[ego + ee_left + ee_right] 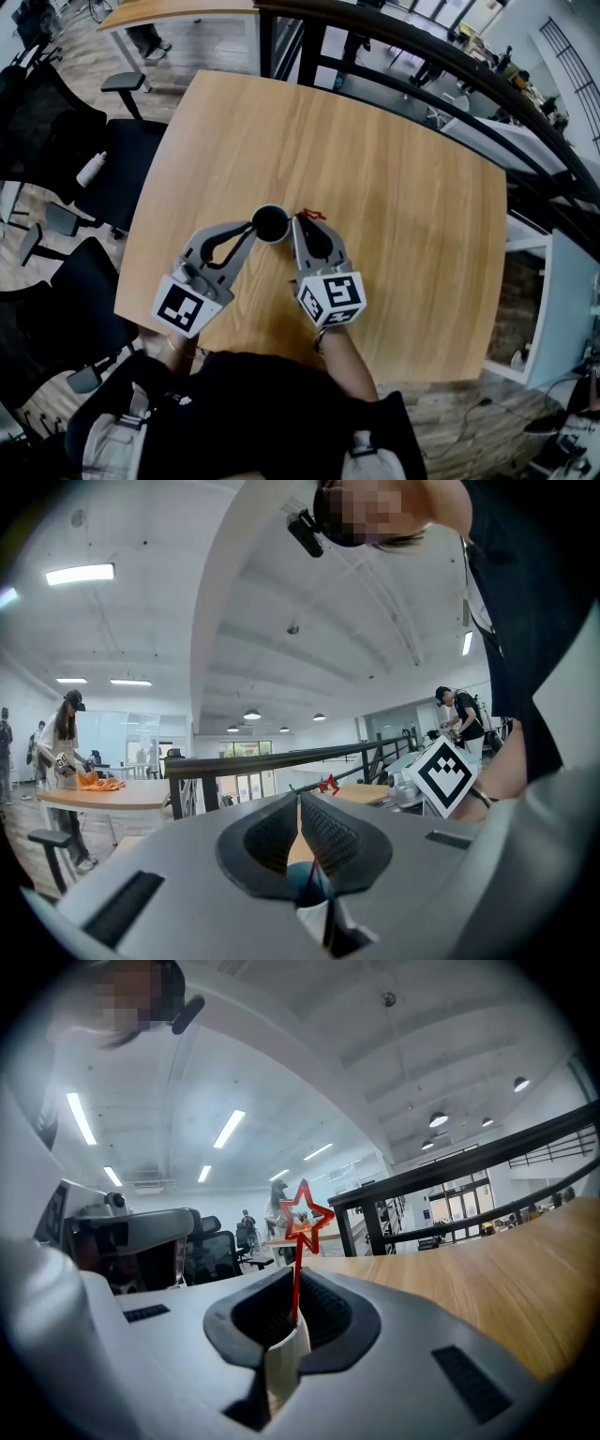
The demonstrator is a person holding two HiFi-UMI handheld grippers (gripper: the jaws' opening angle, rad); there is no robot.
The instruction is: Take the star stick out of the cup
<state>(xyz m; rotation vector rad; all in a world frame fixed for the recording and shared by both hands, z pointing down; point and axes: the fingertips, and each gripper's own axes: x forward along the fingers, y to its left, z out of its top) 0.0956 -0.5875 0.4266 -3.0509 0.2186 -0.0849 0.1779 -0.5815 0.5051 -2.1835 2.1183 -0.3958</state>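
A dark cup stands on the wooden table in the head view. My left gripper is shut on the cup's left rim. In the left gripper view the cup's blue inside shows between the shut jaws, crossed by a thin red line. The star stick has a red outline star on a thin red stem. My right gripper is shut on that stem just right of the cup, the star poking past its tips. The stem's lower end is hidden. The star also shows beyond the left jaws.
A black railing runs behind the table's far edge. Black office chairs crowd the left side, one with a white bottle on it. Another table with a person stands farther off. Bare tabletop lies right of the grippers.
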